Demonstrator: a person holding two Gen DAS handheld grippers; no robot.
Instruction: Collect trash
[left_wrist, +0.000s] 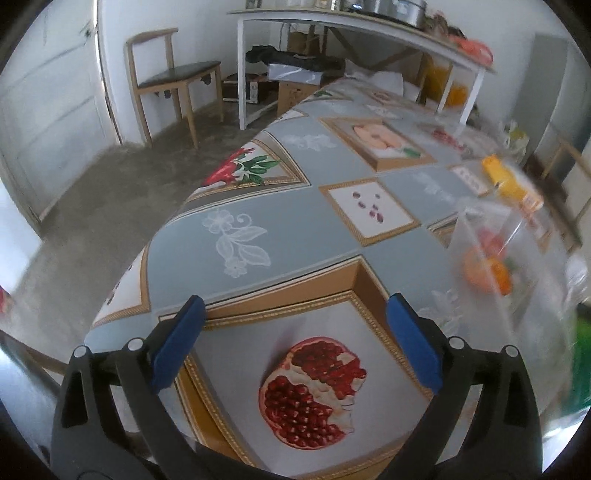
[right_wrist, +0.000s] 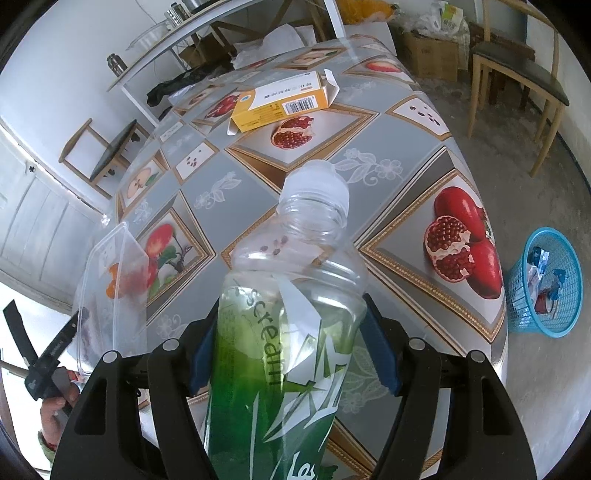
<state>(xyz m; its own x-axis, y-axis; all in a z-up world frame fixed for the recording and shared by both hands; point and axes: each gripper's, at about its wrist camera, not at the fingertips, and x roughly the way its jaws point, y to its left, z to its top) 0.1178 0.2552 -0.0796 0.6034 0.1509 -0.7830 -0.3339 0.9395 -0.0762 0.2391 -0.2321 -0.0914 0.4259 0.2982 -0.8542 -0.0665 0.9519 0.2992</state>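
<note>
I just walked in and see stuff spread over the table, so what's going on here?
A person is clearing trash with a handheld gripper in each hand. The right gripper is shut on a clear plastic bottle with a green label, held above the table. The left gripper is open with nothing between its fingers. A clear plastic container is beside it, and a yellow carton lies farther along the table. A blue basket on the floor already holds some wrappers.

wooden chair (left_wrist: 173, 79); white shelf (left_wrist: 354, 26); fruit-print tablecloth (left_wrist: 295, 229)
</note>
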